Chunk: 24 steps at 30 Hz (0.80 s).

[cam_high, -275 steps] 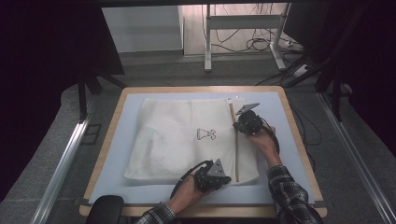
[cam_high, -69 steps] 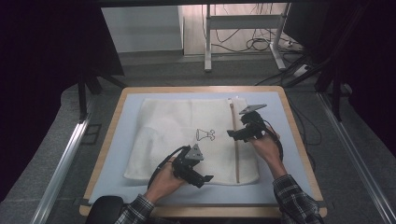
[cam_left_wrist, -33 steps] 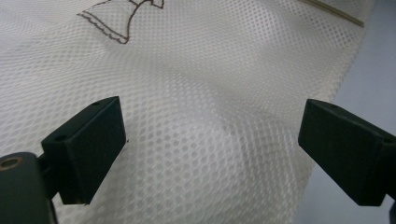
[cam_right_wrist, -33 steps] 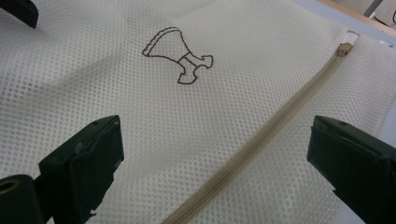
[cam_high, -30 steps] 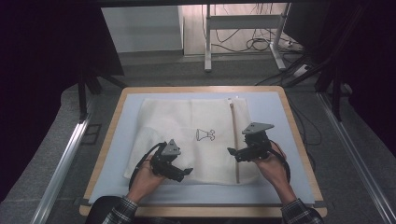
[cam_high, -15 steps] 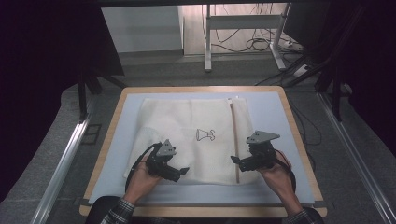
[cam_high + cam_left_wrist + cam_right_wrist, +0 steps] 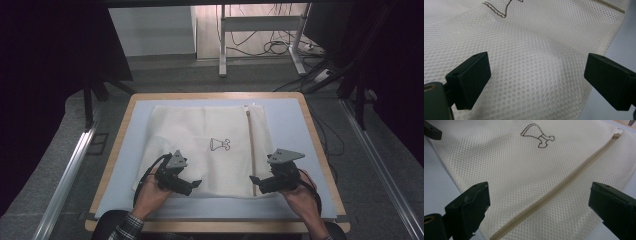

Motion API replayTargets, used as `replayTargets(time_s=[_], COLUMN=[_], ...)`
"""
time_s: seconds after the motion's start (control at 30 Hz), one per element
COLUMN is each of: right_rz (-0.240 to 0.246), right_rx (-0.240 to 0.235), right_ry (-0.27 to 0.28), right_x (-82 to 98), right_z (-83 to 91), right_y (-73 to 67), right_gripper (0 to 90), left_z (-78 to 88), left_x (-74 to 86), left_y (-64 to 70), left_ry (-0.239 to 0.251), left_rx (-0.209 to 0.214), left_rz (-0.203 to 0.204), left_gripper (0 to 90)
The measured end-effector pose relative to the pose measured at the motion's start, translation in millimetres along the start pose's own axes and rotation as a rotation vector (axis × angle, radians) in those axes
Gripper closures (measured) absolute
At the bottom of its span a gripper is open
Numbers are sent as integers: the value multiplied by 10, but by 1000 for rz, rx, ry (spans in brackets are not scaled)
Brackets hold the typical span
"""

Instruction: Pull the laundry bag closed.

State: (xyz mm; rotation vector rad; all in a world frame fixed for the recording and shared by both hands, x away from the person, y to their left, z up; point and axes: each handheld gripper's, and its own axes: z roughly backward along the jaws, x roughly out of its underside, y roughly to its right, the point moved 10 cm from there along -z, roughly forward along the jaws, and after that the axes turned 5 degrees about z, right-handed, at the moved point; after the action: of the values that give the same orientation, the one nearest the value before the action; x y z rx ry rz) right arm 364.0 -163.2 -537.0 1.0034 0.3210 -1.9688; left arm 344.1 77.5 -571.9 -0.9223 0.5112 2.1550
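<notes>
A cream mesh laundry bag (image 7: pixel 210 150) lies flat on the pale blue mat (image 7: pixel 295 125), with a small brown drumstick print (image 7: pixel 220 144) and a tan zipper (image 7: pixel 251 150) running front to back. My left gripper (image 7: pixel 192 186) hovers open over the bag's near left corner; its view shows mesh (image 7: pixel 534 57) between the spread jaws. My right gripper (image 7: pixel 257 184) is open over the near end of the zipper (image 7: pixel 554 192), with the print (image 7: pixel 536 132) and zipper pull (image 7: pixel 617 135) farther off.
The mat lies on a wooden-edged table (image 7: pixel 320 145). Beyond it are a grey floor, metal table legs (image 7: pixel 222 40) and cables (image 7: pixel 280 47). Metal rails (image 7: pixel 70 170) run along both sides.
Both grippers have drawn back toward the near edge of the bag: the left slid left along it, the right came down the zipper from its far end.
</notes>
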Motion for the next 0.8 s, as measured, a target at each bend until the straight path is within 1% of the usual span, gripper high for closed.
replayTargets(time_s=[0.33,0.8], right_rz=[7,-16], right_rx=[15,57], right_ry=[-12,17], right_x=[111,232], right_z=[112,391], right_y=[-30,-8], right_gripper=[33,33], left_z=[36,84], left_x=[47,86], left_y=[-17,10], left_ry=[-2,0], left_rx=[-14,-35], left_rz=[3,-9], left_gripper=[63,59])
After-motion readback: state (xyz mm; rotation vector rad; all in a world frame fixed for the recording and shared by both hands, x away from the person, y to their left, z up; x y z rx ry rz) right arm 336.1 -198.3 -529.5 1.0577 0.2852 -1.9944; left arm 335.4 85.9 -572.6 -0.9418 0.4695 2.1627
